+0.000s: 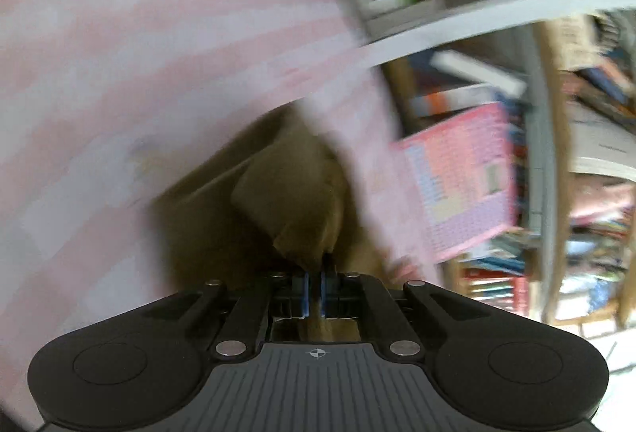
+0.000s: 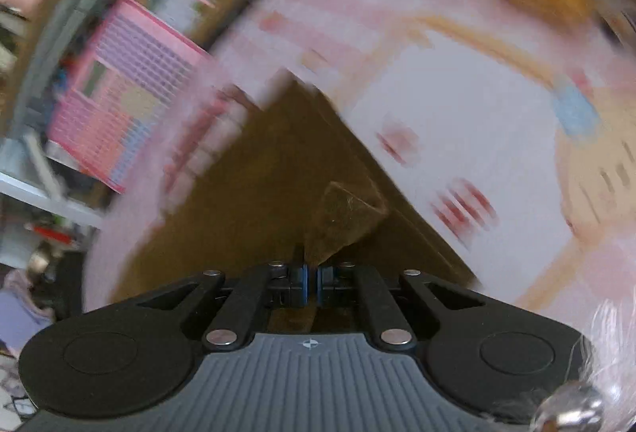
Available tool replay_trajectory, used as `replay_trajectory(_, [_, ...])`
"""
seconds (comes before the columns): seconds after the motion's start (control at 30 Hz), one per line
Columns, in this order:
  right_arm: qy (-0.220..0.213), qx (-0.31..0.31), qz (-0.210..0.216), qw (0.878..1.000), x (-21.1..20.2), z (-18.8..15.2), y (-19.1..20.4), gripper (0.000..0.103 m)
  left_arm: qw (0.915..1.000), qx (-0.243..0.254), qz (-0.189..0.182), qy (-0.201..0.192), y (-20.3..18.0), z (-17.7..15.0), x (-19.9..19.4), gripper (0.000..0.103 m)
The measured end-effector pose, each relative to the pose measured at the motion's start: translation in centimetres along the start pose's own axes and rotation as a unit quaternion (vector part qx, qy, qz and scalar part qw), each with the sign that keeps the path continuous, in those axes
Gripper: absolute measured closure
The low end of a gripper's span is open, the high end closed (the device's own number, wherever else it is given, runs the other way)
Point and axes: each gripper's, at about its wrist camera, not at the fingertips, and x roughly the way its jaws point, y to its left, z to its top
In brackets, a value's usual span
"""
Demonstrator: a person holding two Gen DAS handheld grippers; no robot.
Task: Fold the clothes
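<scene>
Pinched between the pads of the left hand-held gripper [image 1: 315, 283]: a corner of the brown garment [image 1: 286, 193], jaws pressed together on the cloth. Same on the right wrist view, right hand-held gripper [image 2: 311, 279] clamped on another brown corner, fabric folded up into a peak just ahead of the fingertips. Garment draped over the pink-and-white striped bedding [image 1: 119, 54], mostly lying on it, both held corners lifted clear. Heavy motion blur in both views. Step in hand, likely: first fold, two corners grabbed and being raised. Next move calls for carrying both corners together across the garment, keeping them level and taut, then laying down on the far edge before letting go. Beyond: pink patterned box [image 1: 457, 177], cluttered shelves [image 1: 497, 82] with books.
</scene>
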Motion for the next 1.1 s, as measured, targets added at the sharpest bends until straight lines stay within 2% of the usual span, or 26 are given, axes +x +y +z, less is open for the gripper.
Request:
replay_trajectory(0.1, [-0.067, -0.036, 0.065, 0.995, -3.1, 3.2, 4.0, 0.099, 0.9958, 0.043, -0.074, -0.033, -4.5, 1.4, -1.7, 0.100])
replay_trajectory(0.17, [-0.108, -0.054, 0.103, 0.987, -5.9, 4.5, 5.9, 0.099, 0.9914, 0.065, -0.106, -0.041, -5.7, 1.5, -3.4, 0.100])
replay_trajectory(0.2, [-0.124, -0.062, 0.114, 0.984, -7.3, 4.6, 6.2, 0.099, 0.9921, 0.065, -0.101, -0.037, -5.1, 1.2, -3.5, 0.100])
replay_trajectory(0.27, [-0.113, -0.060, 0.089, 0.988, -8.0, 3.1, 4.8, 0.099, 0.9936, 0.065, -0.088, -0.028, -3.8, 0.7, -3.7, 0.100])
replay_trajectory(0.3, [-0.105, -0.058, 0.074, 0.990, -8.2, 2.2, 3.9, 0.099, 0.9963, 0.056, -0.063, -0.014, -2.1, 0.2, -3.1, 0.100])
replay_trajectory(0.4, [-0.028, -0.049, -0.016, 0.998, -5.0, -1.7, -0.2, 0.099, 0.9992, 0.030, 0.011, 0.025, 2.1, -1.3, -1.3, 0.100])
replay_trajectory(0.47, [0.012, -0.042, -0.066, 0.997, -2.6, -3.6, -2.4, 0.099, 0.9972, 0.029, 0.053, 0.043, 3.9, -2.3, -0.4, 0.100])
replay_trajectory(0.5, [0.023, -0.037, -0.079, 0.996, -1.8, -4.2, -3.1, 0.099, 0.9970, 0.029, 0.059, 0.041, 4.2, -2.4, -0.3, 0.100])
replay_trajectory(0.6, [0.023, -0.040, -0.084, 0.995, -1.1, -4.9, -3.6, 0.099, 0.9980, 0.022, 0.049, 0.034, 4.1, -1.9, -0.4, 0.100])
replay_trajectory(0.7, [0.018, -0.037, -0.079, 0.996, -1.0, -4.4, -3.2, 0.098, 0.9982, 0.040, 0.037, 0.025, 2.4, -1.3, -0.4, 0.100])
replay_trajectory(0.83, [-0.033, -0.039, -0.015, 0.999, -4.4, -3.2, -0.9, 0.098, 0.9954, 0.092, -0.028, -0.008, -2.0, -0.9, -2.9, 0.100])
replay_trajectory(0.87, [-0.039, -0.040, -0.012, 0.998, -5.0, -3.1, -0.7, 0.098, 0.9938, 0.103, -0.040, -0.016, -2.7, -0.7, -3.6, 0.100])
replay_trajectory(0.93, [-0.047, -0.042, -0.016, 0.998, -5.8, -3.1, -0.6, 0.098, 0.9958, 0.090, -0.014, -0.014, -1.6, -0.4, -3.6, 0.101])
replay_trajectory(0.97, [-0.035, -0.037, -0.029, 0.998, -5.3, -3.4, -1.2, 0.098, 0.9968, 0.077, 0.016, -0.012, -0.4, -0.5, -3.1, 0.102])
replay_trajectory(1.03, [0.003, -0.025, -0.061, 0.998, -3.8, -4.3, -2.5, 0.098, 0.9973, 0.051, 0.052, -0.005, 1.9, -0.6, -2.2, 0.103])
replay_trajectory(1.1, [0.042, -0.029, -0.085, 0.995, -2.0, -5.5, -3.4, 0.097, 0.9970, 0.041, 0.065, -0.005, 3.2, -1.3, -2.0, 0.103])
